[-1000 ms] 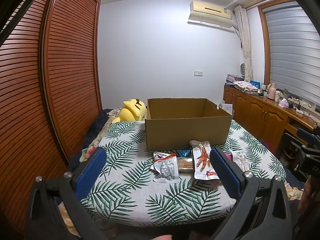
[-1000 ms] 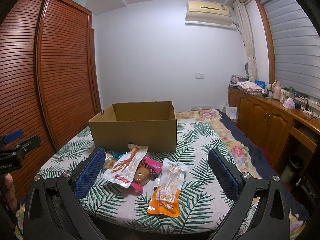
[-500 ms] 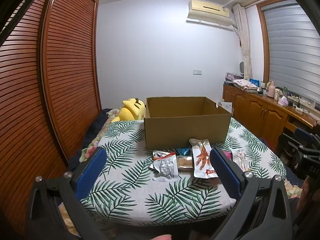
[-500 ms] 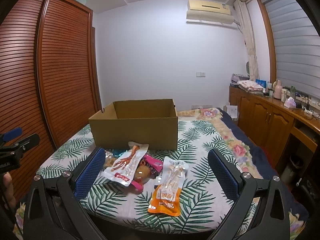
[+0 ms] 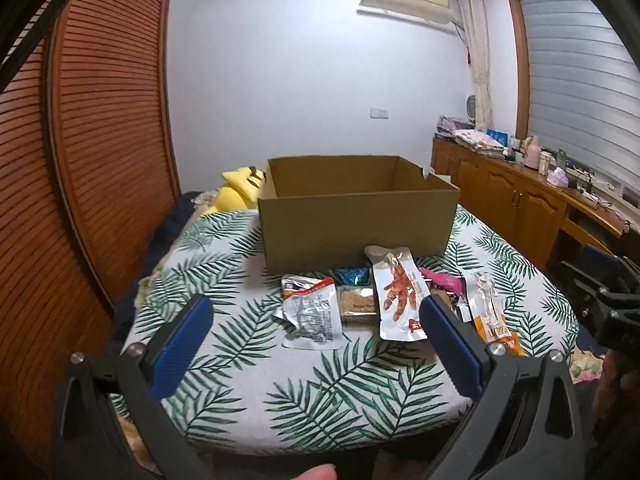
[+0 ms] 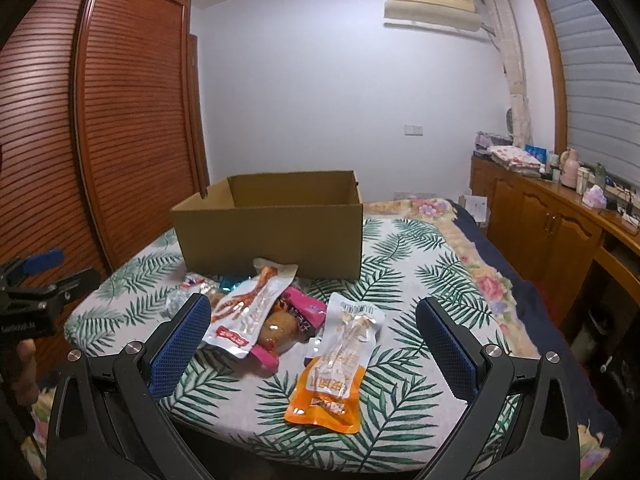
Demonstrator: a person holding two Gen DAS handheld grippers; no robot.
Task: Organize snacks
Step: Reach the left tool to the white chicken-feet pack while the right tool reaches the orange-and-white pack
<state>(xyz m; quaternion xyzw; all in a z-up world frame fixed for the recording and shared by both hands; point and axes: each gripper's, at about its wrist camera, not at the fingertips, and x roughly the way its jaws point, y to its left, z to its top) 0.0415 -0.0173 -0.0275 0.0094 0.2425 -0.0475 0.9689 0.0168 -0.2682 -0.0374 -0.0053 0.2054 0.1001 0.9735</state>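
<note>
So far no snack [image 6: 326,364] looks packed: all lie just before the seemingly bare box [image 5: 356,216]. Both the left gripper [image 5: 314,344] and right gripper [image 6: 314,346] are spread wide, holding nothing.

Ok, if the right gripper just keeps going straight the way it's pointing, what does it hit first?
Probably the orange-bottomed snack pouch, lying between the open right gripper fingers' line; the cardboard box stands farther behind. Depth is uncertain.

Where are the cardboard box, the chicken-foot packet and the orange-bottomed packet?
cardboard box [image 5: 356,232], left wrist view, middle of its front wall.
chicken-foot packet [image 5: 398,294], left wrist view, on the printed foot.
orange-bottomed packet [image 6: 328,396], right wrist view, on its orange lower half.
</note>
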